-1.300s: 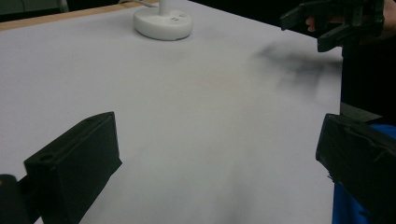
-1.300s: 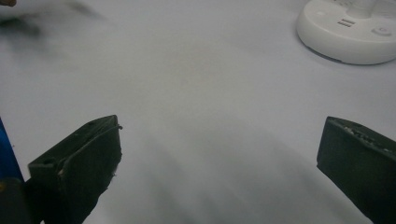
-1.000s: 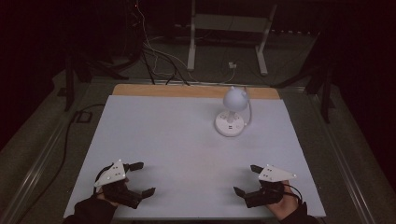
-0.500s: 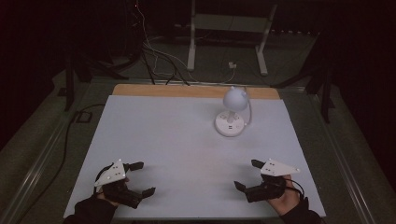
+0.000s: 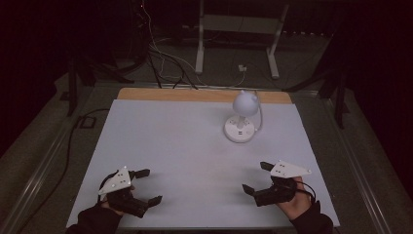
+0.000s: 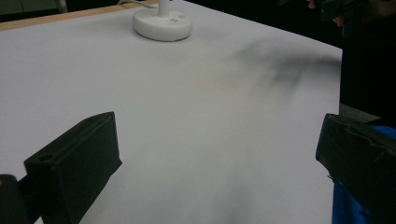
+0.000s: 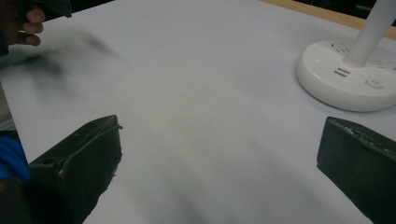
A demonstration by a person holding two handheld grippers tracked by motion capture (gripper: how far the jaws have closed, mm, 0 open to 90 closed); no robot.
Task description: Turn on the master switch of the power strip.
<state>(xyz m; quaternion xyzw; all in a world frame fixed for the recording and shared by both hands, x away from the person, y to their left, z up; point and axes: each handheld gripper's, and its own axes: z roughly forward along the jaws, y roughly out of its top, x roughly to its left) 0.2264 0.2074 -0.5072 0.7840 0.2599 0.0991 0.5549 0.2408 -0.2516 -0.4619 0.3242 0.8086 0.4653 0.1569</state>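
This looks like a lab or recording studio set up for data capture. A wooden table covered with a plain white sheet (image 5: pixel 160 146) stands in a dark room, with loose black and white cables (image 5: pixel 160 58) trailing over the grey floor beside a white metal stand frame (image 5: pixel 238 29).

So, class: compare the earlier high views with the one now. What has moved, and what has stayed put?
Very little. The right hand-held gripper has edged slightly toward the table's right edge, jaws open, holding nothing. The left hand-held gripper stays open near the front edge. The white desk lamp has not moved on the table.
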